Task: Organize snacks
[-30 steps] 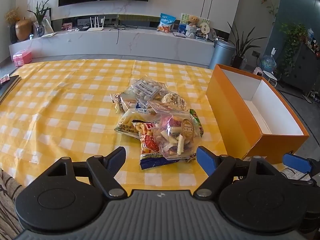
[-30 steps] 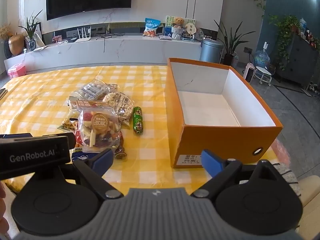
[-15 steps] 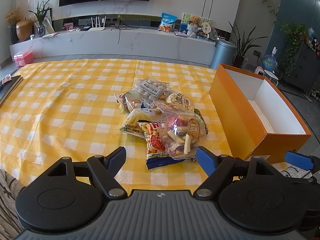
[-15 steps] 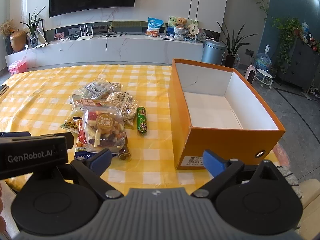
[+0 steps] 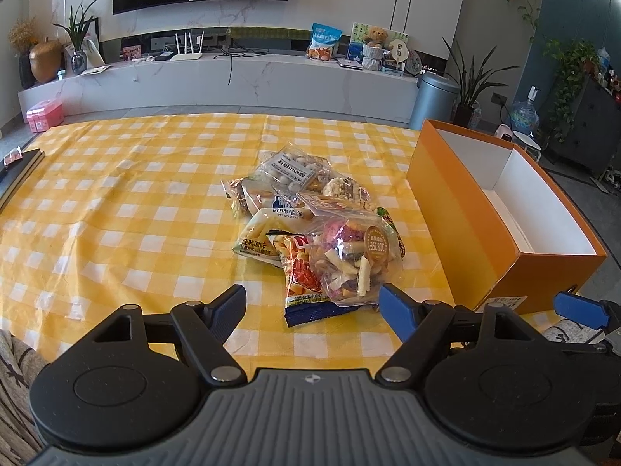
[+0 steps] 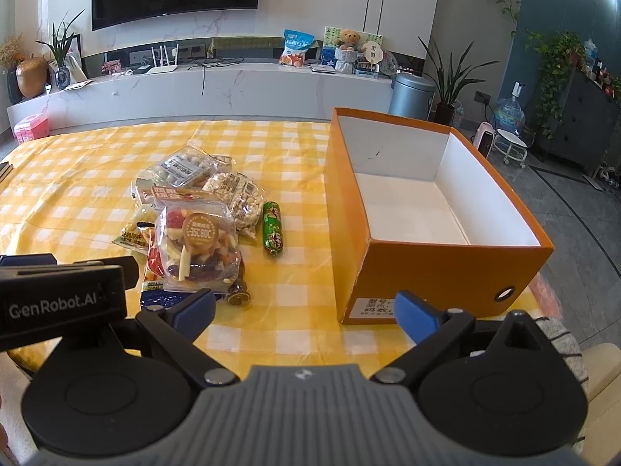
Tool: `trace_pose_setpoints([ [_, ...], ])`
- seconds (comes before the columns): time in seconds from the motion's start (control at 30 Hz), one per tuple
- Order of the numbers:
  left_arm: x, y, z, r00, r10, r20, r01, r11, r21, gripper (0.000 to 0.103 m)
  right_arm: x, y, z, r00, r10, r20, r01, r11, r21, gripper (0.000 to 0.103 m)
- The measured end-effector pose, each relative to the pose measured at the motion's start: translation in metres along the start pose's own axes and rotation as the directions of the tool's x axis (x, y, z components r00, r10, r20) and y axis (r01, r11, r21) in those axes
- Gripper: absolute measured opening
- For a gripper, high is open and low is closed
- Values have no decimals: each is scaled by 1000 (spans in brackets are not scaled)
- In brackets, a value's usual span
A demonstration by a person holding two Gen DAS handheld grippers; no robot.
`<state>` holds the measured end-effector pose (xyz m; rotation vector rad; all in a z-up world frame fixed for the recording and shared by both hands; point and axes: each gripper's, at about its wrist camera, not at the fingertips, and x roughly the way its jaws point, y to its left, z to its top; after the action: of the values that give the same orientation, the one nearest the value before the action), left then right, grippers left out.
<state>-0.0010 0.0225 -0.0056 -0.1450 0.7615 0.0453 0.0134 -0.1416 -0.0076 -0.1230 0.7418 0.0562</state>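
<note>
Nothing on the checked cloth has shifted as my left gripper (image 5: 312,301), its empty jaws just narrowing yet wide, and equally wide right gripper (image 6: 306,308) face the snack pile (image 5: 314,229), the empty orange box (image 5: 462,209) waiting at its three o'clock.

Left gripper (image 5: 312,303) and right gripper (image 6: 306,308): grey ribbed body with a small round emblem, two black disc-shaped housings, black angular linkage arms with silver pivot screws, blue-padded fingers (image 5: 396,310); white "GenRobot.AI" lettering on the left unit's black side
</note>
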Motion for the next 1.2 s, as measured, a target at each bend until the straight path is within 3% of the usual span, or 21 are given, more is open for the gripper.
trace_pose_setpoints([
  [1.2,1,1,-2,1000,6,-7,-6,1000,2,92,2,2,-1,1000,-6,-12,5,1000,-10,97],
])
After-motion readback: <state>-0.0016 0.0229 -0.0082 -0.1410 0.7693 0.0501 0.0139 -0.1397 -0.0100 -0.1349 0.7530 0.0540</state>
